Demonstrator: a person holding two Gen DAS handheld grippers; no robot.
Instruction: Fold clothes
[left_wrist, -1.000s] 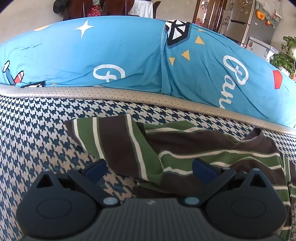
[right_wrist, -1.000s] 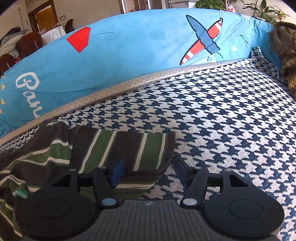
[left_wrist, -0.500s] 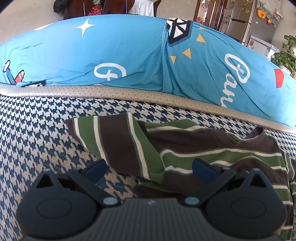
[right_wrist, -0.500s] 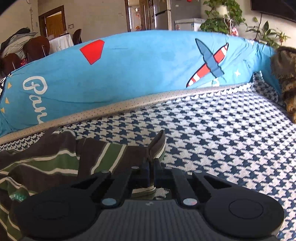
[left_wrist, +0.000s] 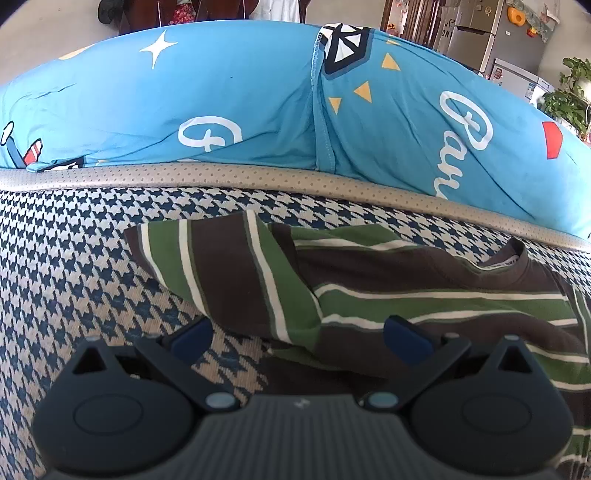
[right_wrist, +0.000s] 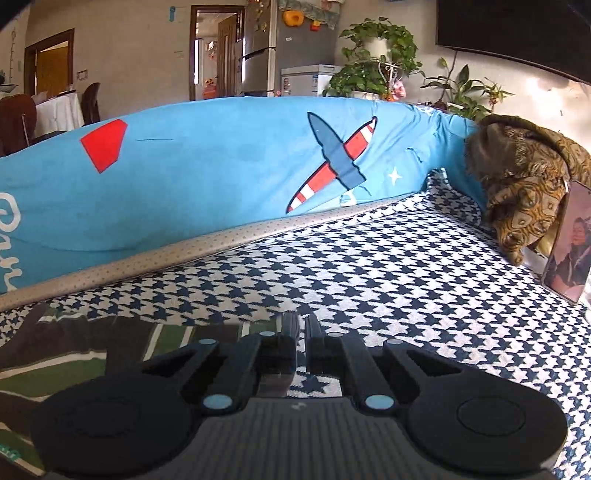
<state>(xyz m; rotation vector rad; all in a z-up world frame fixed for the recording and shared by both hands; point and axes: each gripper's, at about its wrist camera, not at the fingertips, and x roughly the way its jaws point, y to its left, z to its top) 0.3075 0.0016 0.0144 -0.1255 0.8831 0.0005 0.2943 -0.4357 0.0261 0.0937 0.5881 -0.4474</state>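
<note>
While one striped shirt (left_wrist: 388, 295) lies on the sofa (left_wrist: 74, 266), left hand-held gripper (left_wrist: 299, 332) gapes over it; right hand-held gripper (right_wrist: 300, 332) pinches its sleeve (2 grippers, no containers).

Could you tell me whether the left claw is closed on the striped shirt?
No, the left claw is open above the striped shirt.

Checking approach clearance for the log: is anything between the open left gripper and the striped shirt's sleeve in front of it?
Nothing visible. The left gripper is open just above the houndstooth cover, and the brown, green and white striped shirt already lies between its blue-padded fingers; its sleeve is uncovered.
</note>
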